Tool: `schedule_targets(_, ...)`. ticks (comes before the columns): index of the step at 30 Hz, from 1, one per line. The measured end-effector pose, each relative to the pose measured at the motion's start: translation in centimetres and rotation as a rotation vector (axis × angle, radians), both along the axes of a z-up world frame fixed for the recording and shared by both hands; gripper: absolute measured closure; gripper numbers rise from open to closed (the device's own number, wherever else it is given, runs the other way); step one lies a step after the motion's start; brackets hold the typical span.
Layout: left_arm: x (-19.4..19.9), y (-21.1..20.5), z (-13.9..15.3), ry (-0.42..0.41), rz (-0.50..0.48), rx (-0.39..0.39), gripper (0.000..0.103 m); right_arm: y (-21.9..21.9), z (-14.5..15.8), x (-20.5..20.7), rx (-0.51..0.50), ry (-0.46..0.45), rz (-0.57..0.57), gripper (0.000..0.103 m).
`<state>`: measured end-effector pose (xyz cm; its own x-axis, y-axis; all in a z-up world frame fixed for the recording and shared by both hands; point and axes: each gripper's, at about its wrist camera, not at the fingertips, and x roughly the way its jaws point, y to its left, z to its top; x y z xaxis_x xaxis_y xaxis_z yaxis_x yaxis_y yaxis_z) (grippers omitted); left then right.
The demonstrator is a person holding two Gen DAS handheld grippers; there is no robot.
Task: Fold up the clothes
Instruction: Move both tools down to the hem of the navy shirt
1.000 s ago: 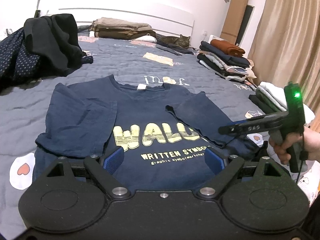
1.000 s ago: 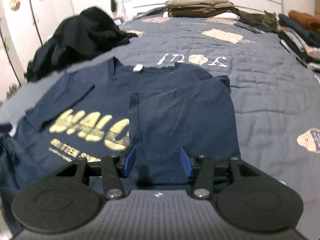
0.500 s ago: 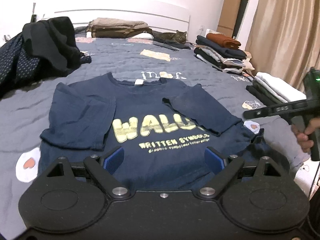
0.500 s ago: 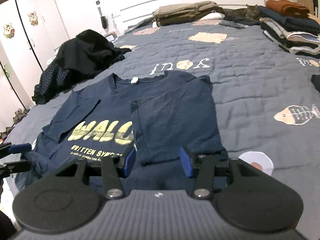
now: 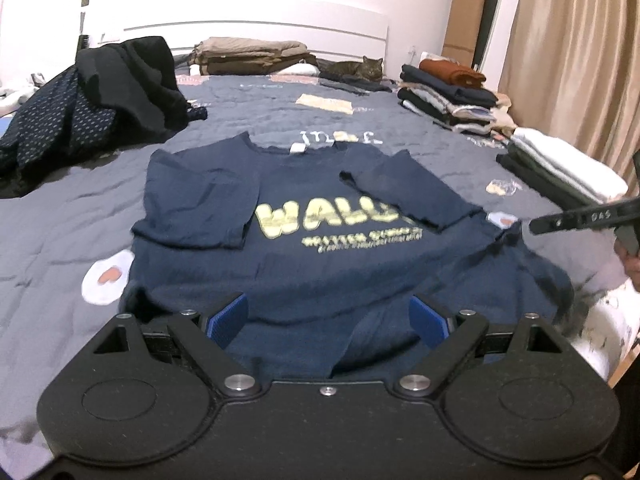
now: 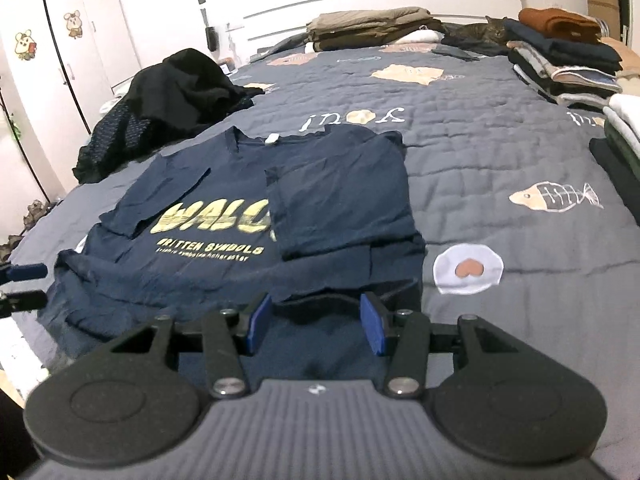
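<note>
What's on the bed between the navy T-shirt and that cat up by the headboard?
Mostly bare quilt: between the T-shirt and the cat lie only printed lettering and a tan patch design, plus a dark flat garment just before the cat. The left wrist view shows it.

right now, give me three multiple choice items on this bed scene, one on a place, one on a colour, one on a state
1. Where does the cat lie?
A. by the headboard
B. on the T-shirt
C. on the floor

2. What colour is the big lettering on the T-shirt?
A. red
B. yellow
C. white

3. How are the T-shirt's sleeves?
A. both spread outward
B. both folded in over the front
C. one cut off

Answers:
1. A, it rests at the far end beside the folded beige pile.
2. B, the large print is yellow on navy.
3. B, each sleeve lies over the chest and one covers the end of the print.
</note>
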<state>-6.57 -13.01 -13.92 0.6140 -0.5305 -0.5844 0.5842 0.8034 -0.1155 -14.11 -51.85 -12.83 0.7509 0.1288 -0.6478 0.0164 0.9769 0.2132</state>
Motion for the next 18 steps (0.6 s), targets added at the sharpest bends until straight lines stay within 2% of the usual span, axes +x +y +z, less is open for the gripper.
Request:
schedule_targets(6,-0.6,2.1,0.0,-0.010,0.045,0.018,0.017,0.6,-0.5,-1.5,-0.008,0.012,0.008,0.055)
schedule_targets(12,0.4,5.1,0.7,-0.042,0.126,0.030,0.019,-0.2,-0.6,-1.6,-0.044,0.012,-0.050,0.055)
schedule_targets(14,1.1,6.2,0.6,-0.048,0.159,0.047,0.026,-0.7,-1.0,-1.5,-0.063,0.025,-0.066,0.055)
schedule_targets(18,2.5,8.0,0.3,-0.052,0.193,0.087,0.058,-1.1,-1.3,-1.1,-0.100,0.036,-0.088,0.055)
